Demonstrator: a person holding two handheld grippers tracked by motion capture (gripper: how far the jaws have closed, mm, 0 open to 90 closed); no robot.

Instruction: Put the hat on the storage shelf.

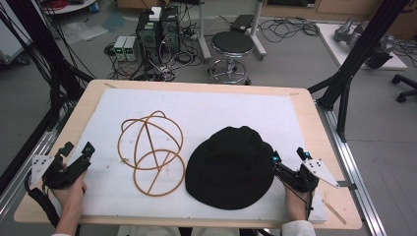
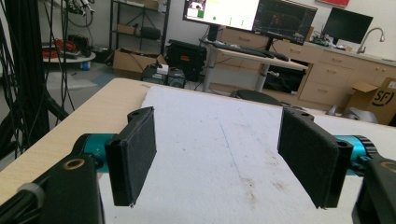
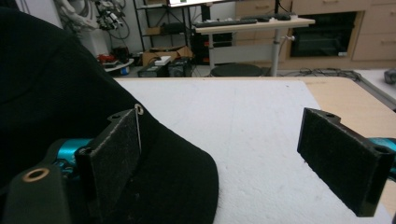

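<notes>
Black bucket hat [image 1: 230, 167] lies brim-down on the white mat [image 1: 206, 110], right of the wire hat stand [image 1: 151, 151]. Right gripper [image 1: 287, 157] — jaws spread, empty — sits at its brim edge; left gripper [image 1: 77, 150], also spread, is well apart.

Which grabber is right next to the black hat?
The right gripper: its jaws sit at the black hat's brim. The left gripper is far off, past the wire hat frame.
</notes>
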